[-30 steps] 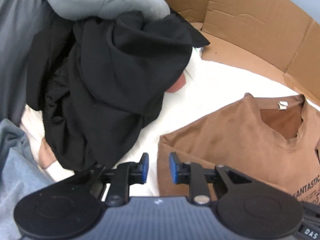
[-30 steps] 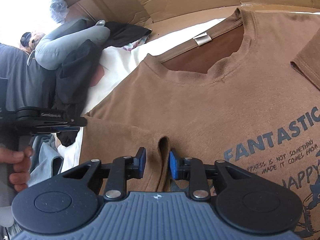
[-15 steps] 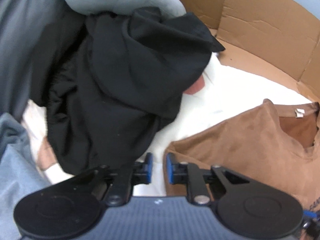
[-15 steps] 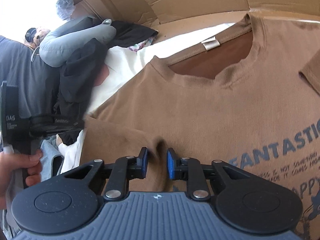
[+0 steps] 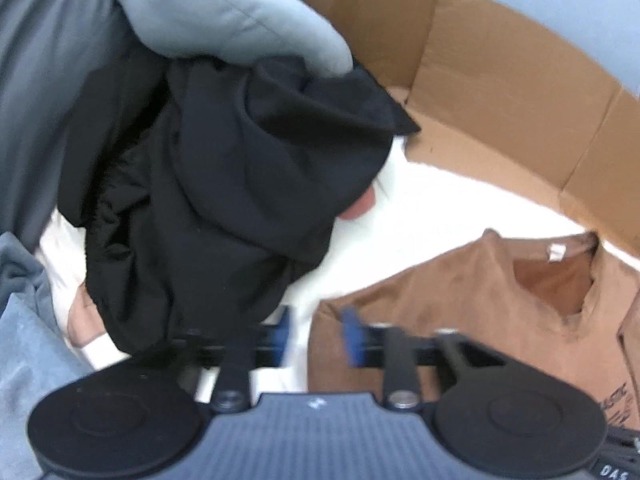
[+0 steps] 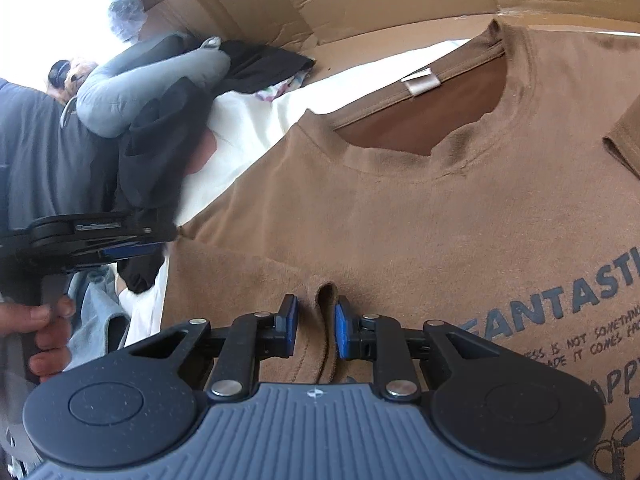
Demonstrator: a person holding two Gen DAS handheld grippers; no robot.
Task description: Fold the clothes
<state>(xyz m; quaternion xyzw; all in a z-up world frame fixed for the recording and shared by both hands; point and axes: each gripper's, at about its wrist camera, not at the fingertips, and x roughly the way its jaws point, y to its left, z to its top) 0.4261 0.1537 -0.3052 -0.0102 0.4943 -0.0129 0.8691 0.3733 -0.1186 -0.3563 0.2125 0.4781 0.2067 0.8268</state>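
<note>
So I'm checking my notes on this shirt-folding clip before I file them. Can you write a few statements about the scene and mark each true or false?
1. The brown T-shirt lies front side up, with its printed lettering showing. True.
2. A raised fold of the brown T-shirt stands between the fingers of the right gripper. True; its jaws are closing on it.
3. The left gripper is clamped on the black garment. False: its jaws are opening, nothing is pinched, and it sits at the shirt's edge beside the black garment.
4. The shirt lies on bare wooden boards. False: it lies on a white sheet, with cardboard behind.
5. A grey pillow rests atop the black garment. True.
</note>
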